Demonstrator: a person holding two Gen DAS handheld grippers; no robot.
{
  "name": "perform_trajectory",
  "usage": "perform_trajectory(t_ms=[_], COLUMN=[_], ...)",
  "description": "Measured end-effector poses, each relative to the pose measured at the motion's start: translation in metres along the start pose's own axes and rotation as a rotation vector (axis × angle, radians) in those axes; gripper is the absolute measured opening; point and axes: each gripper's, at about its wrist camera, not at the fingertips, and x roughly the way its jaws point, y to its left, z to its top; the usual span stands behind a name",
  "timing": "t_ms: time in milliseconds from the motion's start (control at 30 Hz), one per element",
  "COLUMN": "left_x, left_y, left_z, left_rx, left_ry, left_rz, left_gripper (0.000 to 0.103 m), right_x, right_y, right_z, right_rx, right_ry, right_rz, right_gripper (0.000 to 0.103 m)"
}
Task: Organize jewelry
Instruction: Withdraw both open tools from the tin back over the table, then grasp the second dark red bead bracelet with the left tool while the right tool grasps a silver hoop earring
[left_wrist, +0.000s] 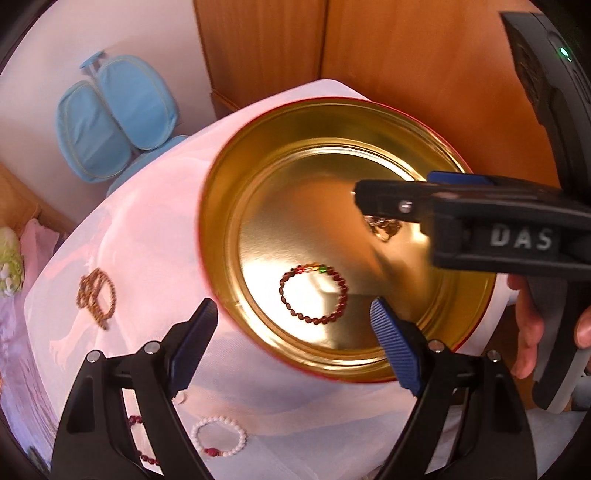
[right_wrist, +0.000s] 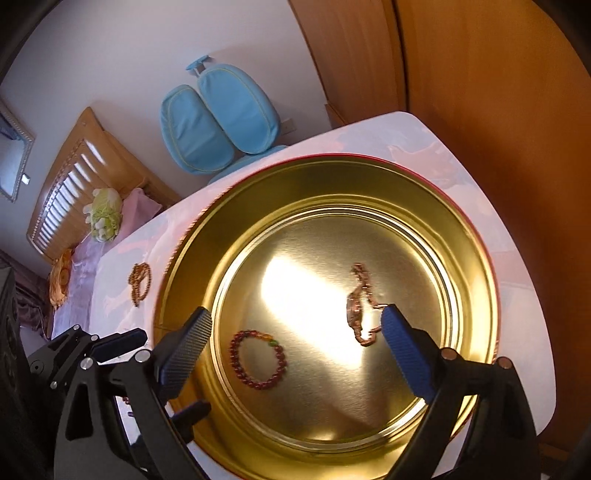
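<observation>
Bracelets, two in tin, three outside, both grippers wide, empty.

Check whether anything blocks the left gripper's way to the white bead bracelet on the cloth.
Nothing visible does. The left gripper is open and empty, and the white bead bracelet lies bare on the cloth just below its fingers, apart from the gold tin.

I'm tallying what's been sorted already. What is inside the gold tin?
Inside the gold tin lie a dark red bead bracelet and a coppery chain. The right gripper's finger covers a bit of the chain's end.
</observation>
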Motion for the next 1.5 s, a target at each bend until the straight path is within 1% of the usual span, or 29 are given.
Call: perform_trajectory(t_ms=[200,267,367,467,533,733,933,1167,1300,1367,1467,1500], left_x=[-0.021,-0.023,-0.025,-0.026,-0.031,-0.031,-0.029,-0.025,-0.016,-0.009,0.001,0.004], left_y=[0.042,0.055,0.077,0.100,0.114,0.148,0.167,0.184,0.191,0.195,0.200,0.202], left_z=[-0.031,-0.039,-0.063,-0.087,-0.103,-0.137,-0.155,-0.172,-0.181,-0.186,-0.191,-0.193], left_rx=[-0.120,-0.158,-0.232,-0.311,-0.359,-0.452,-0.487,-0.498,-0.488,-0.478,-0.466,-0.463], left_ry=[-0.054,-0.052,-0.034,-0.024,-0.039,-0.022,-0.012,0.008,0.034,0.050,0.069,0.067], left_rz=[0.054,0.074,0.101,0.114,0.125,0.141,0.152,0.160,0.161,0.165,0.173,0.175], left_gripper=[0.083,0.083,0.083,0.083,0.083,0.083,0.083,0.083,0.083,0.083,0.083,0.083], right_x=[-0.004,-0.004,-0.003,0.003,0.007,0.020,0.033,0.057,0.080,0.091,0.110,0.116], right_y=[0.036,0.051,0.074,0.097,0.112,0.148,0.178,0.200,0.206,0.208,0.210,0.211], right_z=[-0.002,-0.004,-0.010,-0.017,-0.024,-0.045,-0.060,-0.073,-0.082,-0.088,-0.099,-0.102], right_rx=[-0.092,-0.131,-0.201,-0.282,-0.335,-0.454,-0.542,-0.583,-0.603,-0.627,-0.683,-0.692], right_ry=[-0.037,-0.049,-0.068,-0.054,-0.046,-0.014,0.019,0.094,0.167,0.188,0.213,0.227], right_rz=[0.066,0.079,0.089,0.118,0.142,0.194,0.224,0.245,0.211,0.191,0.105,0.097], right_gripper=[0.094,0.094,0.094,0.094,0.094,0.094,0.094,0.094,0.094,0.094,0.094,0.094])
